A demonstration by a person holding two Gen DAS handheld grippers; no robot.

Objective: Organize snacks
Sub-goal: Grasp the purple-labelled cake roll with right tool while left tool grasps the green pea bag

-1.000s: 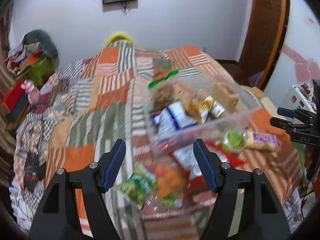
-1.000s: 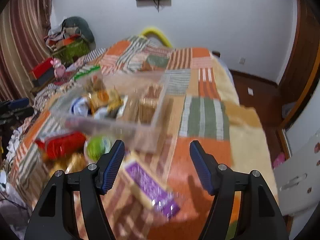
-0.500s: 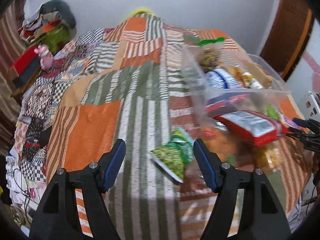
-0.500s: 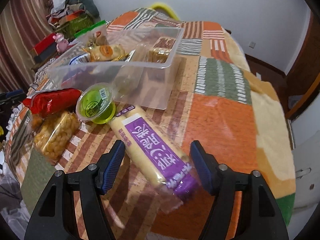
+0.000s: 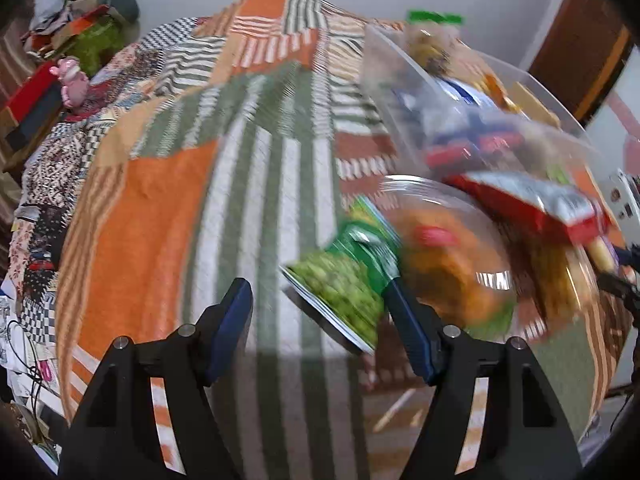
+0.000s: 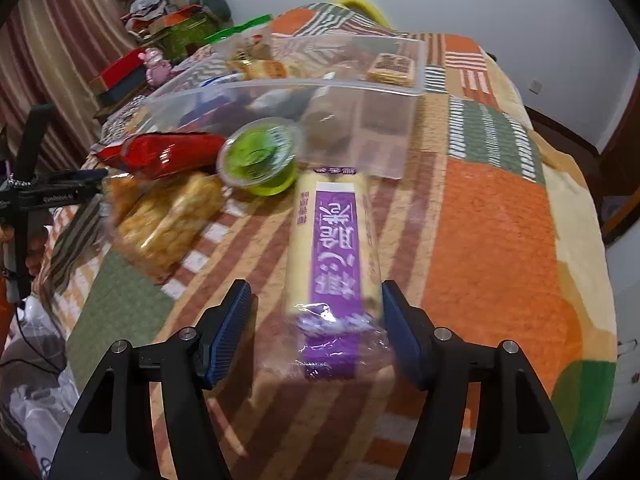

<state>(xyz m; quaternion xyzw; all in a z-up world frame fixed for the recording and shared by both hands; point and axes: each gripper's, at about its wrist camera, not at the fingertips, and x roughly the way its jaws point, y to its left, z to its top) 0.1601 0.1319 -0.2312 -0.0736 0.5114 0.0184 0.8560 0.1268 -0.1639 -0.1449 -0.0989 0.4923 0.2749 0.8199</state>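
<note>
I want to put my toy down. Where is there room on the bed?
The blanket is bare right of the purple pack and clear bin. It is crowded left of them: green cup, red bag, yellow snack bag.

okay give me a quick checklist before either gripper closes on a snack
1. Right gripper open: ok.
2. Purple-label pack lies between its fingers: ok.
3. Left gripper open: ok.
4. Green pea bag centred in the left gripper: not ok, it sits toward the right finger.
5. Clear bin has room for more snacks: ok, its near right part looks bare.
6. Left view sharp enough to judge contact with the bag: cannot tell, it is blurred.
</note>
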